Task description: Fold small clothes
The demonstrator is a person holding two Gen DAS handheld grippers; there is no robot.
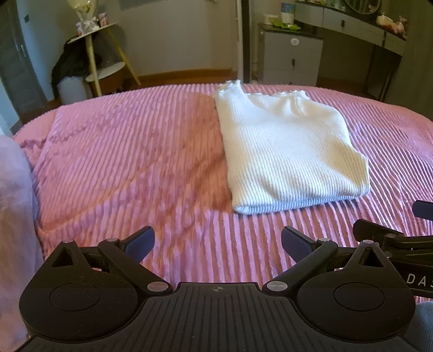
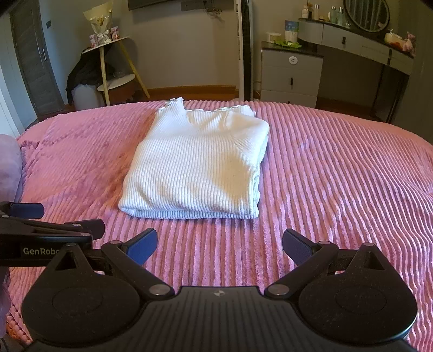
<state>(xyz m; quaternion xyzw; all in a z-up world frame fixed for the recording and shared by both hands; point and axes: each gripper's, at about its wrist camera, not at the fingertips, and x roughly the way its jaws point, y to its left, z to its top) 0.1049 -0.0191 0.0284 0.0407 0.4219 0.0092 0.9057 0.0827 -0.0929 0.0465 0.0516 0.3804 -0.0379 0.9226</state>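
home bedroom; pink bed cover point(image 2: 338, 168) | dressing table point(image 2: 360, 43); mirror point(image 2: 365, 13)

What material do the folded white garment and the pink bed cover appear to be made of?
The folded white garment looks like a soft ribbed knit, perhaps cotton: fine parallel ribs, a frilled edge, matte. The pink bed cover looks like plush corded fleece: wide raised ribs with a slight sheen. The exact fibres cannot be told.
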